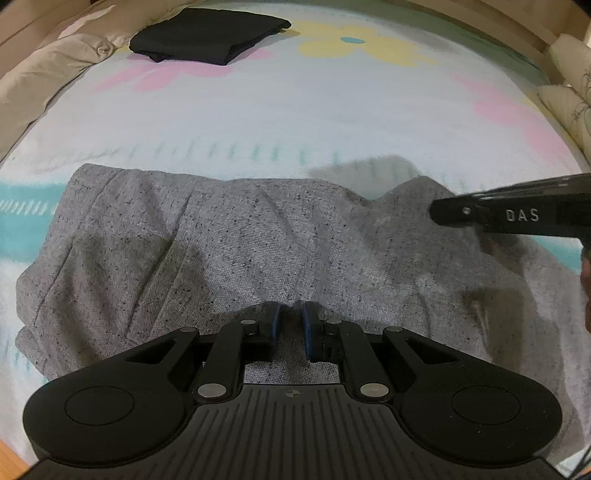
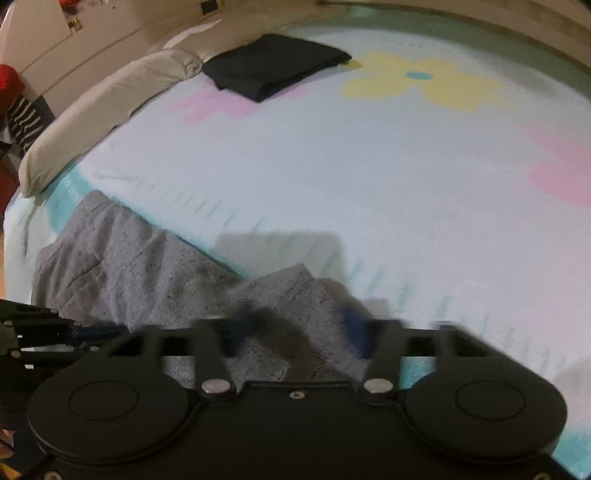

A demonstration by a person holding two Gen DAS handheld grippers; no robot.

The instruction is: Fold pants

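- Left wrist view: grey speckled pants (image 1: 258,251) lie bunched and creased along the near edge of the flower-print bedspread (image 1: 314,110). I judge the fold barely begun; no clean crease shows yet.
- My left gripper (image 1: 291,328) has its jaws nearly together, pinching a ridge of grey cloth at the near hem.
- My right gripper (image 1: 436,212) comes in from the side over a raised peak of the pants; from here I can't see its fingertips.
- Right wrist view: right gripper (image 2: 299,325) is smeared with blur. Grey cloth sits between the jaws, but I cannot tell whether the pads press on it.
- A black folded garment (image 1: 210,35) sits at the far end, near a beige pillow (image 2: 96,118). Looks finished.
- Left to do: straighten legs, fold over, flatten.
- Hidden: waistband and leg ends indistinguishable; near side of the pants is cut off by the gripper bodies.
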